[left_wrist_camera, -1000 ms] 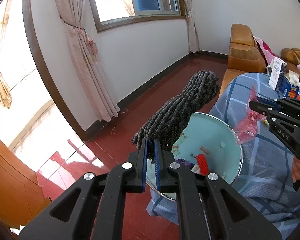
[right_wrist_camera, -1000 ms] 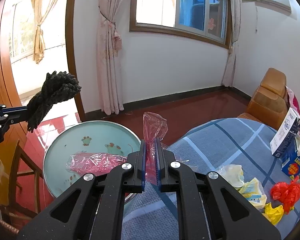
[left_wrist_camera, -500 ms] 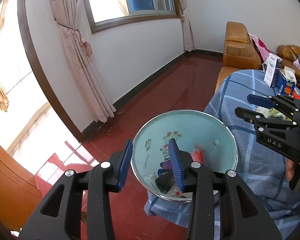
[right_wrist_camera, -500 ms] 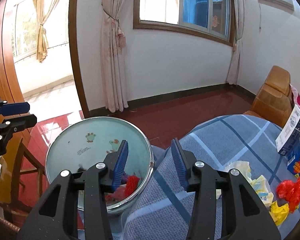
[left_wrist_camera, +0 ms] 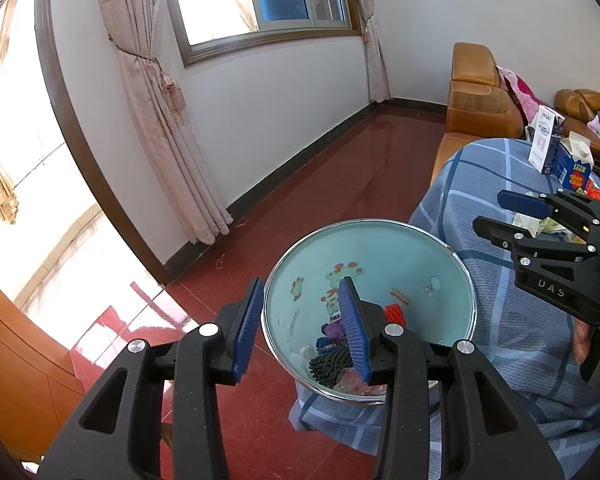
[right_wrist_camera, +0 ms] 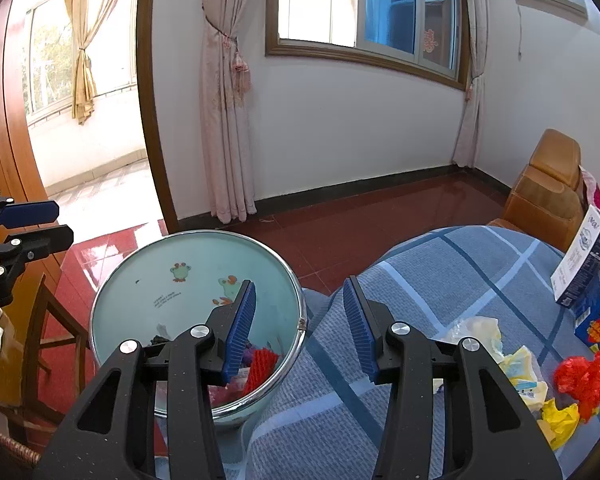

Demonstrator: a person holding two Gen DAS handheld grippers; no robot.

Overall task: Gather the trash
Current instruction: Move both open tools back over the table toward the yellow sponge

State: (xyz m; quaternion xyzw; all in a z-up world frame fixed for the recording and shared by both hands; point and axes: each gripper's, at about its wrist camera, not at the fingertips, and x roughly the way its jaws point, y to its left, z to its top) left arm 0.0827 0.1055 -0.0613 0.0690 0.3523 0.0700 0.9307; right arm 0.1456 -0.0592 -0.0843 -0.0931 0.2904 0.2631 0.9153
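Both grippers hang over a round, pale-green trash bin [left_wrist_camera: 380,256] with cartoon frog prints and a chrome rim, which stands on the red tiled floor [left_wrist_camera: 320,184] against the edge of a tabletop covered by a blue plaid cloth [right_wrist_camera: 440,280]. The left gripper [left_wrist_camera: 300,324] has just been opening its jaws; they stand partly apart with nothing between them. In the bin below lie a dark grey corded bundle [left_wrist_camera: 332,364], a purple scrap and a red mesh piece [left_wrist_camera: 395,315]. The right gripper [right_wrist_camera: 298,328] has likewise been opening; its jaws gape over the bin's rim and the cloth, empty. More trash lies on the tabletop to the right: a red plastic bag [right_wrist_camera: 586,376], yellow crumpled wrappers [right_wrist_camera: 560,420], pale tissue [right_wrist_camera: 480,330], and cartons [right_wrist_camera: 588,272] standing at the far side.
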